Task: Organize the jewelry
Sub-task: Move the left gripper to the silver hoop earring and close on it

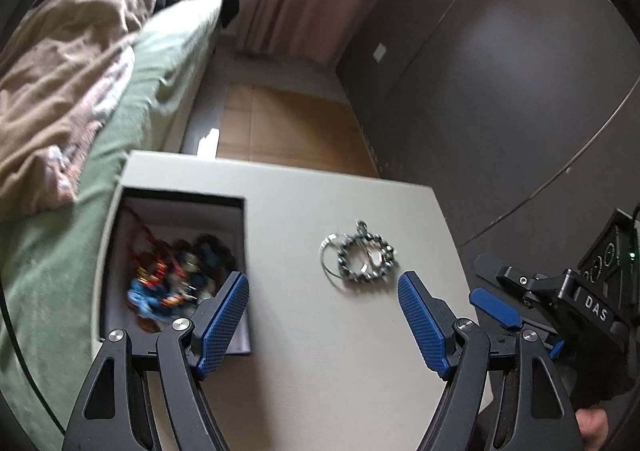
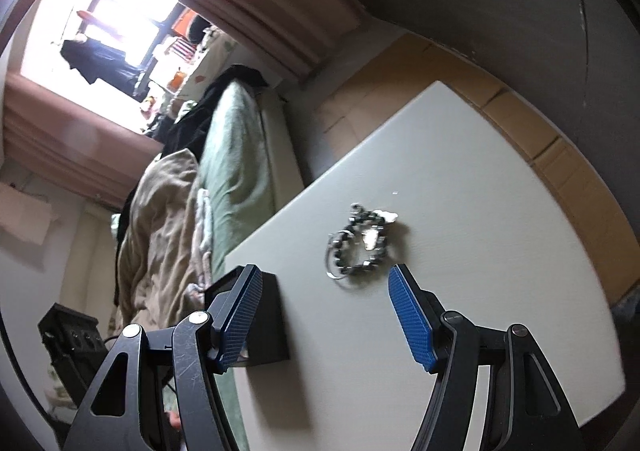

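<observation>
Flanking bracelet point(image 1: 360, 257): box point(image 1: 176, 207), bed point(image 1: 160, 63).

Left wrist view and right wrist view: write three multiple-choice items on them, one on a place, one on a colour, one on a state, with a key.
1. Where does the beaded bracelet lie?
A. Inside the box
B. On the bare white tabletop, to the right of the box
C. On the bed

2. What colour are the pads on the gripper fingers?
A. Blue
B. Red
C. Yellow

3. How do the jaws of the left gripper stand?
A. Shut on the bracelet
B. Shut on nothing
C. Open, with nothing between them

Key:
1 B, the bracelet lies on the table surface, apart from the open box of colourful jewelry.
2 A, both wrist views show blue textured pads.
3 C, the pads stand wide apart, and the bracelet lies beyond their tips.
</observation>
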Demonstrator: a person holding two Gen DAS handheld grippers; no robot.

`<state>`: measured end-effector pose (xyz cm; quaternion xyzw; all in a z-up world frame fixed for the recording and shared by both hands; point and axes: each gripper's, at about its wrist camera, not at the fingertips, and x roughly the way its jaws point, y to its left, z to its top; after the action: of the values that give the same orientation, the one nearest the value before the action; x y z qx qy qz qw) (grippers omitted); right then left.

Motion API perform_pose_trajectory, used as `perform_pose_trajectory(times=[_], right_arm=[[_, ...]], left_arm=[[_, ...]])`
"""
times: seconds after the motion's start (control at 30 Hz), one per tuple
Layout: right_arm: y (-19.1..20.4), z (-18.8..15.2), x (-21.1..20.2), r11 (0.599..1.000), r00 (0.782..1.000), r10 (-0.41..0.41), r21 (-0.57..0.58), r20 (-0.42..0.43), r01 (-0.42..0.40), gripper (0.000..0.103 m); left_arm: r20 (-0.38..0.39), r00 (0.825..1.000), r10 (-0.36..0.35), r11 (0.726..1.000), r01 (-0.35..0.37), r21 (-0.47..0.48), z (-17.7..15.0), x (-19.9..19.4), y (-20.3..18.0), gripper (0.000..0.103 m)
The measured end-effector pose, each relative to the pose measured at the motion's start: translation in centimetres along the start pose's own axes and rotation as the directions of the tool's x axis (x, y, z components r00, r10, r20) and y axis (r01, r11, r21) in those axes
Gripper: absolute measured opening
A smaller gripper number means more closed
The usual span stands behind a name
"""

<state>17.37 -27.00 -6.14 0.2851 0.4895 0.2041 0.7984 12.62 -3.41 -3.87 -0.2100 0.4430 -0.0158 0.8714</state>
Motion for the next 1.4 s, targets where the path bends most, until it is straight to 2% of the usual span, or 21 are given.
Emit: perform_pose_trajectory(times=[0.17, 0.27, 0.47, 0.63, 0.77, 0.83, 0.9, 1.03, 1.1, 1.13, 1.23, 1.4], right_arm=[[-1.5, 0.6, -0.9, 1.000, 1.000, -0.027, 0.000, -0.007, 0.027, 0.066], [-2.8, 1.3, -1.6, 0.999, 0.999, -0.043, 0.016, -0.009, 0.043, 0.066], [-5.1, 2.1, -3.0, 0.997, 0.999, -0.052, 0.064, -0.007, 0.052, 0.066], [-6.4, 2.7, -3.5, 0.997, 0.999, -0.031, 0.073, -0.035, 0.034, 0.066], [-7.5, 2.9, -3.5, 0.994, 0.997, -0.014, 0.107, -0.072, 0.021, 0.067], [-8.0, 3.0, -3.6, 0.993, 0.997, -0.025, 0.111, -0.075, 0.034, 0.074], [-8.3, 3.2, -3.9, 0.993, 0.997, -0.024, 0.114, -0.070, 0.032, 0.086], [-8.6, 3.5, -4.5, 0.993, 0.998, -0.009, 0.113, -0.061, 0.016, 0.089], [-8.7, 3.5, -4.6, 0.993, 0.998, -0.014, 0.115, -0.059, 0.021, 0.094], [-8.8, 3.5, -4.6, 0.993, 0.998, -0.017, 0.118, -0.059, 0.024, 0.094], [-9.0, 3.6, -4.5, 0.991, 0.998, -0.022, 0.129, -0.061, 0.030, 0.094], [-9.0, 3.5, -4.4, 0.990, 0.997, -0.039, 0.133, -0.067, 0.047, 0.094]], left_arm=[[-0.064, 0.997, 0.030, 0.999, -0.032, -0.035, 0.3, 1.9, -0.9, 0.078], [-0.107, 0.994, 0.025, 0.997, -0.033, -0.073, 0.6, 3.3, -1.3, 0.078], [-0.185, 0.981, 0.054, 0.993, -0.073, -0.098, 1.2, 6.4, -2.8, 0.078], [-0.213, 0.973, 0.091, 0.990, -0.111, -0.083, 2.0, 8.3, -4.1, 0.078], [-0.256, 0.958, 0.130, 0.988, -0.145, -0.043, 2.1, 10.9, -4.8, 0.078], [-0.277, 0.949, 0.150, 0.985, -0.168, -0.039, 2.0, 11.8, -4.6, 0.078], [-0.283, 0.945, 0.162, 0.983, -0.180, -0.039, 2.0, 12.6, -4.5, 0.078], [-0.288, 0.938, 0.192, 0.978, -0.209, -0.027, 1.6, 13.8, -4.4, 0.078], [-0.285, 0.936, 0.205, 0.975, -0.222, -0.030, 1.6, 14.0, -4.1, 0.078], [-0.268, 0.940, 0.209, 0.974, -0.225, -0.033, 1.6, 13.9, -4.1, 0.078], [-0.252, 0.938, 0.237, 0.969, -0.246, -0.006, 1.6, 14.2, -4.4, 0.077], [-0.233, 0.919, 0.318, 0.948, -0.307, 0.083, 1.3, 14.6, -5.6, 0.070]])
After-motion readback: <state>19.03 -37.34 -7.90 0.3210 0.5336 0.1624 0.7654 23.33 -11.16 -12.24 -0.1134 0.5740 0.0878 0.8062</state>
